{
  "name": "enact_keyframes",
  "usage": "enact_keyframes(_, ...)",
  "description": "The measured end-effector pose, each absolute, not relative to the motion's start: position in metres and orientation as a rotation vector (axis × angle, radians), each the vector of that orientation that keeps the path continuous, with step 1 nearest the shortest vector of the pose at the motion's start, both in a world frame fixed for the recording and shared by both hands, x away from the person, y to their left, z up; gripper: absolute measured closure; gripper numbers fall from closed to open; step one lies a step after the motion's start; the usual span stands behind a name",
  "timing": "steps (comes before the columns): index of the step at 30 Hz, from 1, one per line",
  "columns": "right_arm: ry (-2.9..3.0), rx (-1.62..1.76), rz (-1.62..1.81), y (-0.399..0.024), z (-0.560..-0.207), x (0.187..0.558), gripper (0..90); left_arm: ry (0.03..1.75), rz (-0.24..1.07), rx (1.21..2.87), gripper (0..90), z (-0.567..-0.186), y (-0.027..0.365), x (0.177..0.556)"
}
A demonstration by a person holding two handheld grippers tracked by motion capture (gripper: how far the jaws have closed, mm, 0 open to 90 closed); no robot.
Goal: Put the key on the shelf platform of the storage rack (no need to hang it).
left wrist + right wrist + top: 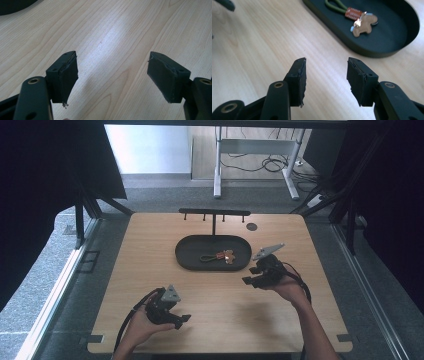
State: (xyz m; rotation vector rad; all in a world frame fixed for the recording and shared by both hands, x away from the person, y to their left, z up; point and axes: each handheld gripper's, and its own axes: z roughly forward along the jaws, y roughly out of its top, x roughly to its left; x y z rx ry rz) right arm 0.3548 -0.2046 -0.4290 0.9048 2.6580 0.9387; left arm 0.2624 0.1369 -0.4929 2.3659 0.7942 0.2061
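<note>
A black oval tray point(180, 255) lies at the table's middle, toward the back. In it rests a keychain point(220, 256) with a green loop, a brown tag and a tan animal-shaped charm. My right gripper point(250, 281) hovers just right of the tray's front end, held by a hand. In the right gripper view its jaws point(325, 77) stand open over bare wood, with the tray point(397, 27) and keychain point(359, 21) ahead to the right. My left gripper point(181, 321) sits low near the front edge. Its jaws point(112, 75) are wide open with nothing between them.
A black T-shaped rack point(214, 212) with several hooks stands behind the tray at the table's back edge. A small dark round disc point(251, 226) lies to its right. Light wood tabletop point(150, 245) stretches left of the tray. Dark curtains flank both sides.
</note>
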Motion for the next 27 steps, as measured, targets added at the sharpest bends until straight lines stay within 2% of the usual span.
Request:
enact_keyframes(18,2.588,0.999,1.020,-0.249,-0.479,0.301,49.0,0.823,0.217,2.363,25.2,-0.492,0.139,0.263)
enact_keyframes(24,2.549,0.986,1.051,-0.253,-0.477,0.294,48.0,0.809,0.217,2.371,25.2,-0.493,0.136,0.262)
enact_keyframes(27,2.531,0.979,1.063,-0.254,-0.477,0.291,44.5,0.801,0.210,2.377,25.2,-0.493,0.134,0.262)
